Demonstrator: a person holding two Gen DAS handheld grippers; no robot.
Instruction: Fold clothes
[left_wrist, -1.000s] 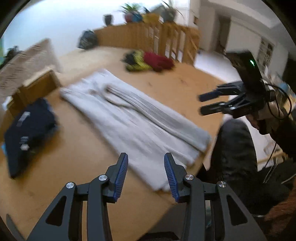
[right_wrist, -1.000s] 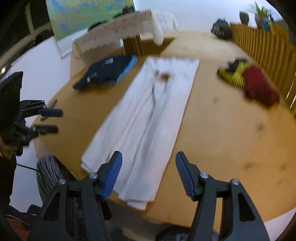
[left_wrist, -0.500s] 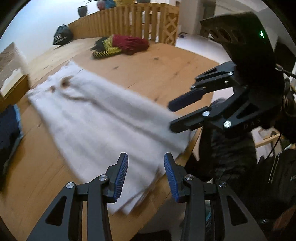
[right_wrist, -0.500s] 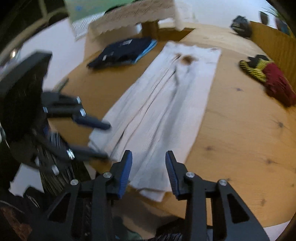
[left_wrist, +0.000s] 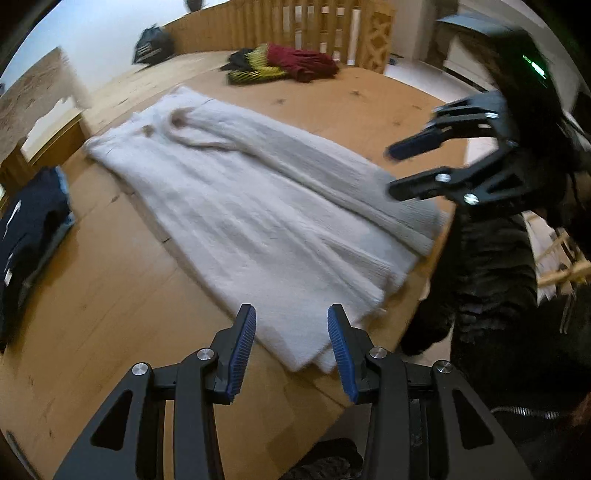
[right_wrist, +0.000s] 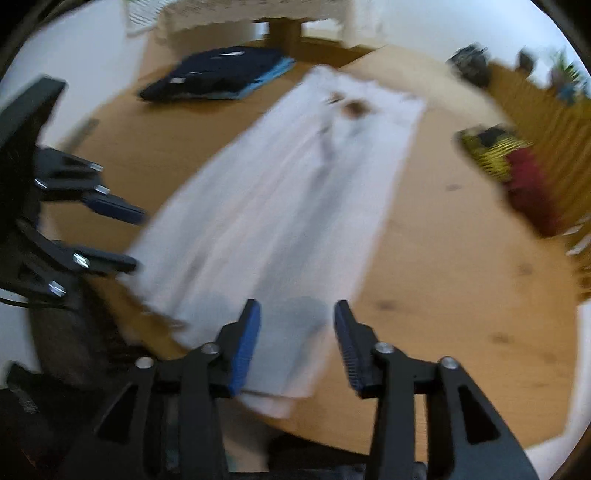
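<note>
Both fisheye views look steeply down from close above the near edge of the wooden bench, each with its own black jaws filling the lower frame. They share the long white garment, running away toward the upper frame, the folded navy clothes, and the red-and-yellow pile. The left wrist view catches the right gripper at its right edge; the right wrist view, heavily blurred, catches the left gripper at its left edge.

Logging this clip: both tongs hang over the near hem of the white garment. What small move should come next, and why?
Probably lower both tongs onto the hem of the white garment and close. Neither grips cloth yet; the right tongs' jaws are opening.
</note>
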